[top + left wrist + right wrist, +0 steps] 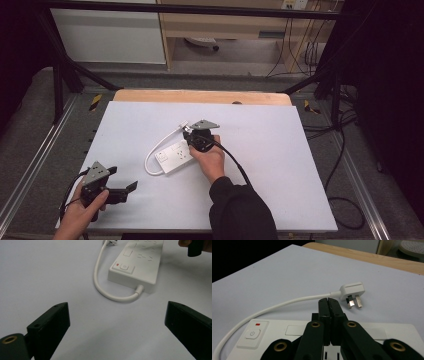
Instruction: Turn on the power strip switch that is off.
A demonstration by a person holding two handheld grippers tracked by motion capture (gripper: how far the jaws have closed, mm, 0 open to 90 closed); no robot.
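Power strip (174, 155): white, lying near the middle of the table (280, 165), long axis slanting from near-left to far-right.
Plug (352, 291): on its side just beyond the strip's far end, cord (100, 277) looping back to the strip.
Right claw (329, 301): jaws closed together, empty, over the strip, tips just short of the plug.
Left claw (122, 182): jaws wide apart, empty, well apart at the near-left, aimed at the strip's switch end.
Nearer hand: the right, judging by position.
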